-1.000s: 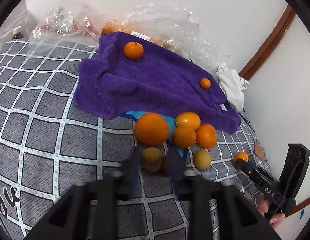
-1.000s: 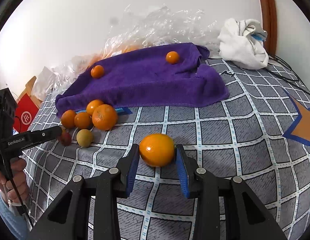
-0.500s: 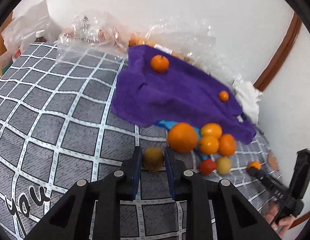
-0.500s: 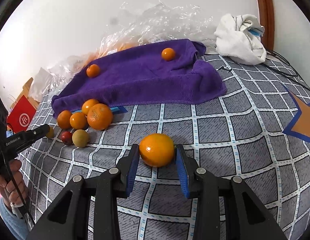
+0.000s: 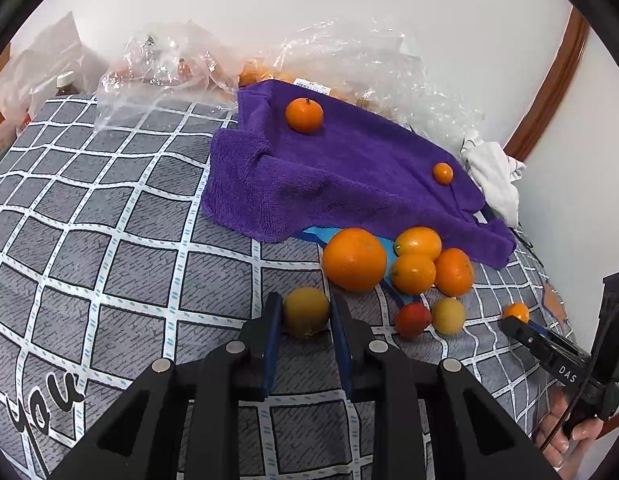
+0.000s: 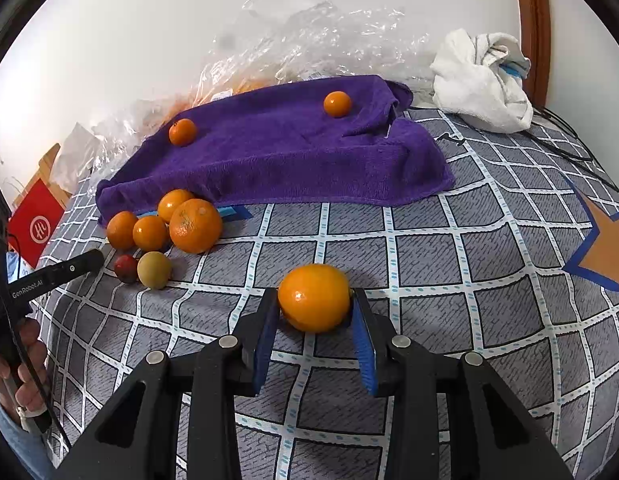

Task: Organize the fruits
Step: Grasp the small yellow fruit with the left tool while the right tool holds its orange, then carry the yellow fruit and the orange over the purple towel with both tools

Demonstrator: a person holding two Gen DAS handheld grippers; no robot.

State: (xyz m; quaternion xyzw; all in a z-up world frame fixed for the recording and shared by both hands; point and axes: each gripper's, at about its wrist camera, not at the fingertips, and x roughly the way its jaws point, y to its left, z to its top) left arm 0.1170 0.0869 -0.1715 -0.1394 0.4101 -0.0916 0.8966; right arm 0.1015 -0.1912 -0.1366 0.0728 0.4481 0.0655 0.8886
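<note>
My left gripper (image 5: 305,316) is shut on a small yellow-green fruit (image 5: 306,310), held just above the checked bedcover. To its right lies a cluster: a big orange (image 5: 354,259), several smaller oranges (image 5: 413,272), a red fruit (image 5: 412,319) and a yellow fruit (image 5: 448,315). My right gripper (image 6: 314,308) is shut on an orange (image 6: 314,297) over the bedcover; the same cluster (image 6: 195,225) lies to its far left. Two small oranges sit on the purple towel (image 6: 277,148), one (image 6: 182,131) on the left, one (image 6: 337,103) further right.
Crumpled clear plastic bags (image 5: 349,64) lie behind the towel against the wall. A white cloth (image 6: 481,80) sits at the back right. A red box (image 6: 35,226) stands past the bed's left edge. The other gripper shows at each view's edge (image 5: 549,354).
My left gripper has closed on the yellow-green fruit, carried it left away from the cluster, then come back nearer it. The right gripper keeps hold of its orange, barely moving.
</note>
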